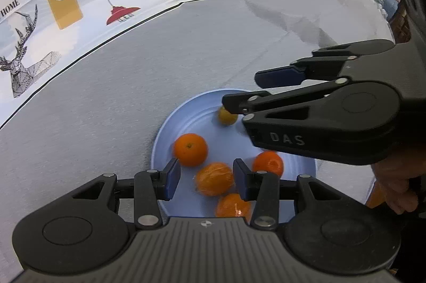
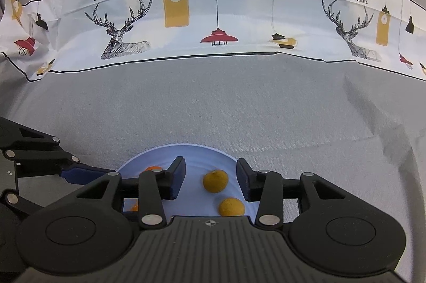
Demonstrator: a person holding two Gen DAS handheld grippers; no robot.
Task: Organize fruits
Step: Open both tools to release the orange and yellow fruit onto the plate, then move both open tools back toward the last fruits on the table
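A pale blue plate (image 1: pixel 170 128) holds the fruit. Between the left tongs (image 1: pixel 207 177) sits a wrapped orange (image 1: pixel 213 178), three more around it. Two small yellow fruits (image 2: pixel 215 180) lie loose between the right tongs (image 2: pixel 211 183), untouched.

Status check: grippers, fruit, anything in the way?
Left gripper open, empty. Right gripper open, empty, over yellow fruit. Oranges sit on blue plate. Nothing blocking.

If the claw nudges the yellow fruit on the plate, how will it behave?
The yellow fruit looks round and smooth, so it would probably roll across the plate. The plate's raised rim may stop it. Its skin looks firm, so a light grip likely won't bruise it.
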